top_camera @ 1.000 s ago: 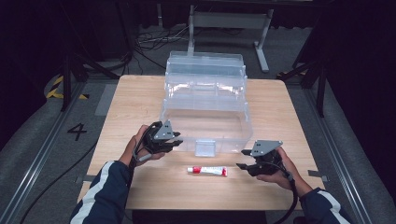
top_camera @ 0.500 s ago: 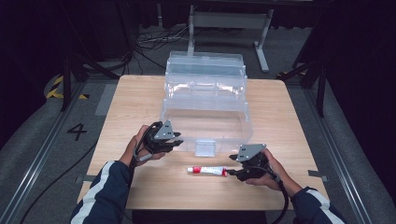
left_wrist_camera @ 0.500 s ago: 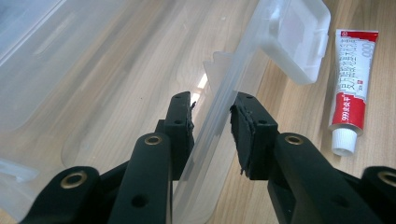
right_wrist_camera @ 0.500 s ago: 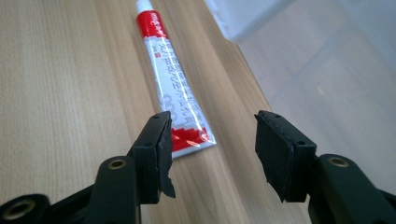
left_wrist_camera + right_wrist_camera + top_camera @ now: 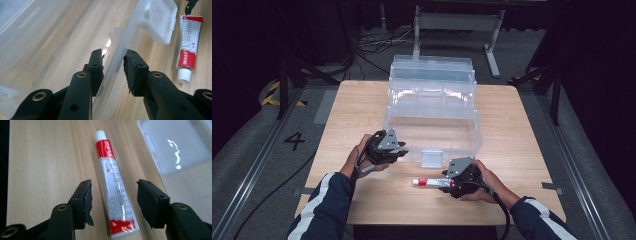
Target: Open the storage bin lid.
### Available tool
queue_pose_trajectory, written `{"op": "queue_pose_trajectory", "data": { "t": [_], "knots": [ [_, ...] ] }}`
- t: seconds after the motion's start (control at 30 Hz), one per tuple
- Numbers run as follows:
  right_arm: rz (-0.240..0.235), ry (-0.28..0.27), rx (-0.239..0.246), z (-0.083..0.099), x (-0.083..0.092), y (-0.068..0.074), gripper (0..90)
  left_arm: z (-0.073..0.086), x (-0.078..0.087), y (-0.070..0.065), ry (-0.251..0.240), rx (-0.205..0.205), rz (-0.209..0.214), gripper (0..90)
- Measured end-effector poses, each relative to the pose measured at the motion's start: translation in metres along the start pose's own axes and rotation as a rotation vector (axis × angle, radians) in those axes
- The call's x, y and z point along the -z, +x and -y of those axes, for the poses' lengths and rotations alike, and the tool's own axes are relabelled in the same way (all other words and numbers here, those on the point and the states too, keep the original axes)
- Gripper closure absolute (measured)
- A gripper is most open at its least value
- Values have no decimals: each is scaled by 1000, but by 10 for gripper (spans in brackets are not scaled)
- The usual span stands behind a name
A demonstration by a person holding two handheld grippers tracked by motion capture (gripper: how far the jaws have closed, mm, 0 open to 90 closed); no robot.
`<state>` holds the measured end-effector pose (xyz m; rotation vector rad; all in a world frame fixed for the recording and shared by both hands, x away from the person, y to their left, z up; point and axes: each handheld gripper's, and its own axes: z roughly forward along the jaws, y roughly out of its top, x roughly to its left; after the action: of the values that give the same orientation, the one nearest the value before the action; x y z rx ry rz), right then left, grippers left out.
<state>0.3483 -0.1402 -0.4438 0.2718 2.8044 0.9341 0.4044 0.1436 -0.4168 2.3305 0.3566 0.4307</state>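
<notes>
Tube [image 5: 115, 192] betw. open right claw [image 5: 113, 202] jaws.

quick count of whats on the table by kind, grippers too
Clear box: 1
Tube: 1
Grippers: 2, the left gripper at the box's front wall, the right gripper with its jaws on either side of the tube's tail end
Total: 4

Tube's [image 5: 115, 195] small print unreadable
</notes>
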Motion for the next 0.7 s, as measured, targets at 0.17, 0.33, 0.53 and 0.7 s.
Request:
{"op": "queue_pose_trajectory", "data": {
  "t": [0.17,0.33,0.53,0.7],
  "knots": [
    [-22,20,22,-8,-11,3,468,0,0,0,1,-1,-2,685],
    [-33,34,40,-14,-20,6,477,0,0,0,1,1,-1,682],
    [-34,58,45,-18,-26,6,473,0,0,0,2,2,-2,676],
    [-40,84,48,-20,-32,3,469,0,0,0,3,0,1,673]
  ]
}}
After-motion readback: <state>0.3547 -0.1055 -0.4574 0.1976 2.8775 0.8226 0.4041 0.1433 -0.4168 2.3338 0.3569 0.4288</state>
